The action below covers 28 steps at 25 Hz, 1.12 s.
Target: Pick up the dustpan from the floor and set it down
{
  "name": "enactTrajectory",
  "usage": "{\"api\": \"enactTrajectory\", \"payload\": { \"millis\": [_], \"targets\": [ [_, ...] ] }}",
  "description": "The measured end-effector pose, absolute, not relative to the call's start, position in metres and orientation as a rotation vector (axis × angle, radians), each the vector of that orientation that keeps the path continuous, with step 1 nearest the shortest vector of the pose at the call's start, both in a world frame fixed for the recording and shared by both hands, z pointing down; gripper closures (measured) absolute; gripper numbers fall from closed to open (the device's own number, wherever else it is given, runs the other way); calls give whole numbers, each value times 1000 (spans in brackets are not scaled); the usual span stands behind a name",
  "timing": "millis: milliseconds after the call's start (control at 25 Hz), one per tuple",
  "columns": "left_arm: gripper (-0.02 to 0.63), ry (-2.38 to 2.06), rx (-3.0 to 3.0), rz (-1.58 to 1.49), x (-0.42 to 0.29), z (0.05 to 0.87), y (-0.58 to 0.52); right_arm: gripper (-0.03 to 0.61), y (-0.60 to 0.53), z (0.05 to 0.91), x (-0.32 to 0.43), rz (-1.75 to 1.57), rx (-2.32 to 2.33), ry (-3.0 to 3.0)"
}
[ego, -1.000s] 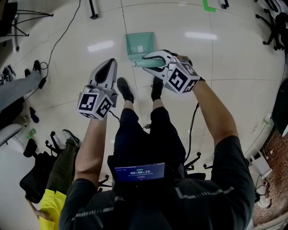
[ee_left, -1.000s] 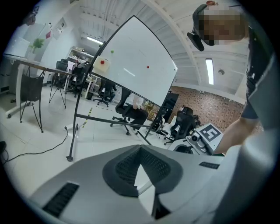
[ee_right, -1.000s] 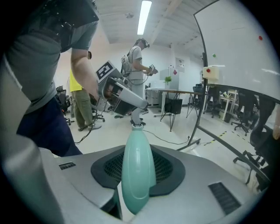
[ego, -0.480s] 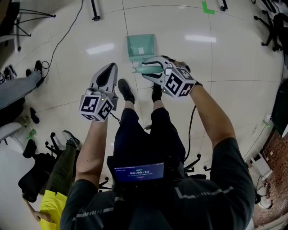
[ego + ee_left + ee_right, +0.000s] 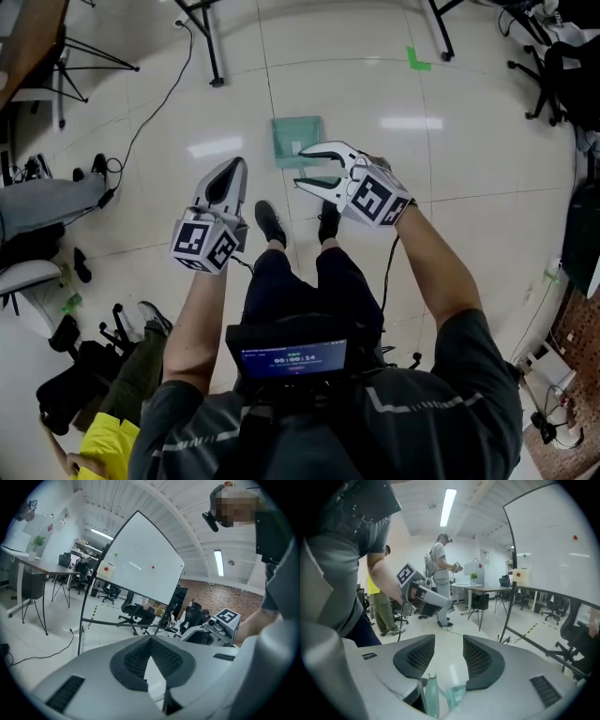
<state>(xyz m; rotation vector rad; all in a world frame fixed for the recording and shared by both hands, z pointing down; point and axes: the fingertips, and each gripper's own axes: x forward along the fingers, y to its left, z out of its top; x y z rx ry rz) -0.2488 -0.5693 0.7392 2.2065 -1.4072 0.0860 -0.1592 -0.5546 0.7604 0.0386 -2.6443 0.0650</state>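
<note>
**Q:** Where is the dustpan?
**A:** The dustpan (image 5: 296, 139) lies flat on the floor (image 5: 469, 169), just ahead of my shoes (image 5: 268, 223), with its pan end pointing away from me. In the head view my right gripper (image 5: 298, 166) overlaps its near end, so the handle is hidden there. A green tape mark (image 5: 417, 59) sits farther out on the tiles, well apart from it.

**Q:** Right gripper?
**A:** The jaws stand well apart and have just been opening. Nothing is pressed between the pads (image 5: 480, 660). In the right gripper view the pale green handle (image 5: 432, 696) shows low in the gap — the pads do not bear on it.

**Q:** Left gripper?
**A:** My left gripper (image 5: 234, 167) has its jaws closed tip to tip, with nothing in them. The left gripper view shows the tips meeting, with only a narrow slit below them. It is held beside the right gripper, well apart from the dustpan.

**Q:** Surroundings?
**A:** The screen (image 5: 293, 357) at my chest is lit. A whiteboard (image 5: 140, 559) on a stand shows ahead in the left gripper view. Another person (image 5: 440, 569) stands across the room in the right gripper view.
</note>
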Motion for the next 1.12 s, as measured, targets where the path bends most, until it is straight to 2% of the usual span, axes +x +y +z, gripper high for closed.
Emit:
{"api": "enactTrajectory", "payload": {
  "millis": [200, 400, 480, 560, 640, 720, 760, 960, 1120],
  "targets": [
    [581, -1400, 2290, 3, -257, 600, -553, 379, -550, 588, -167, 113, 144, -2803],
    [581, -1439, 2435, -48, -251, 454, -533, 379, -537, 432, -157, 15, 256, -2941],
    [581, -1440, 2477, -91, -248, 405, -519, 443, -527, 382, -151, -9, 330, -2988],
    [581, -1442, 2503, -131, -244, 367, -502, 459, -515, 341, -143, 1, 393, -3035],
    [583, -1452, 2523, -143, -239, 337, -487, 459, -504, 307, -131, 15, 449, -3082],
    [583, -1464, 2551, -143, -234, 311, -477, 546, -497, 280, -120, -11, 516, -3099],
    [582, -1469, 2568, -142, -231, 300, -473, 565, -493, 269, -117, -33, 535, -3097],
    [583, -1463, 2631, -175, -225, 260, -463, 565, -483, 232, -106, -104, 593, -3112],
    [583, -1509, 2645, -128, -217, 262, -462, 565, -480, 231, -98, -84, 619, -3101]
  ]
}}
